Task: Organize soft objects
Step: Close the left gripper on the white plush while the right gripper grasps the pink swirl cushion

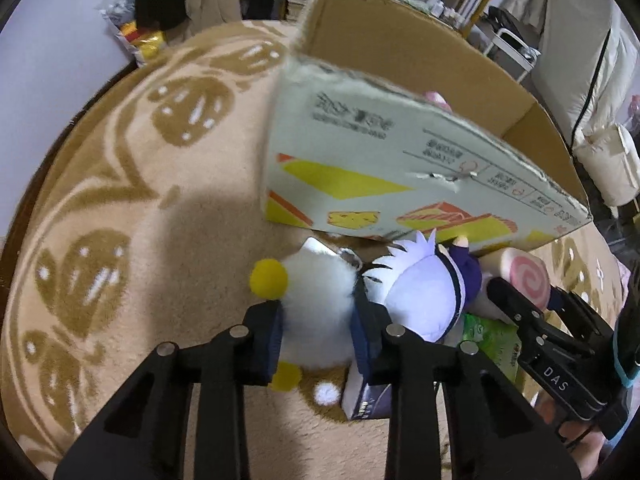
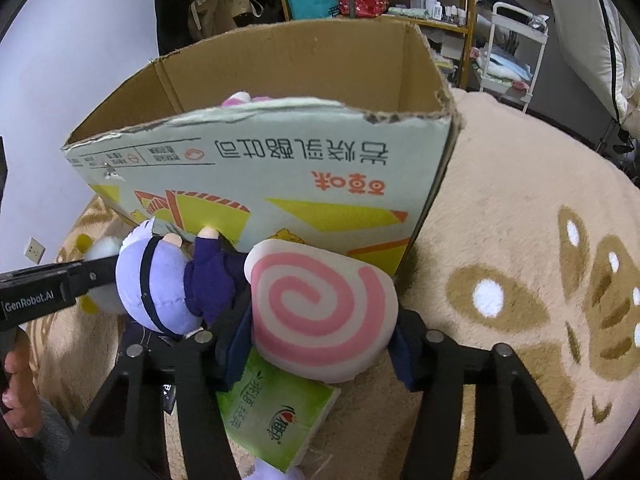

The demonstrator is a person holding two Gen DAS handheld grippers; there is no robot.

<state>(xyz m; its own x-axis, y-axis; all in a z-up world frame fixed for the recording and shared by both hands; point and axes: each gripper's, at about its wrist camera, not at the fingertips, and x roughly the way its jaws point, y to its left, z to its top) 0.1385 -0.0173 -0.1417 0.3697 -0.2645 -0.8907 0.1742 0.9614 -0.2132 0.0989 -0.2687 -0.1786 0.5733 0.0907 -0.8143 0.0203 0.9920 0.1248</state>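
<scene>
My left gripper is shut on a white fluffy plush with yellow pompoms, low over the carpet. My right gripper is shut on a pink-and-white swirl roll plush, in front of the cardboard box. A doll with a pale lavender head and purple clothes lies between the two plushes; it also shows in the left wrist view. The box stands open, with a pink plush inside. The right gripper's body shows at the right of the left wrist view.
A green tissue pack lies under the roll plush. A small dark box lies under my left finger. The beige patterned carpet spreads around. Shelves, a white cart and bags stand behind the box.
</scene>
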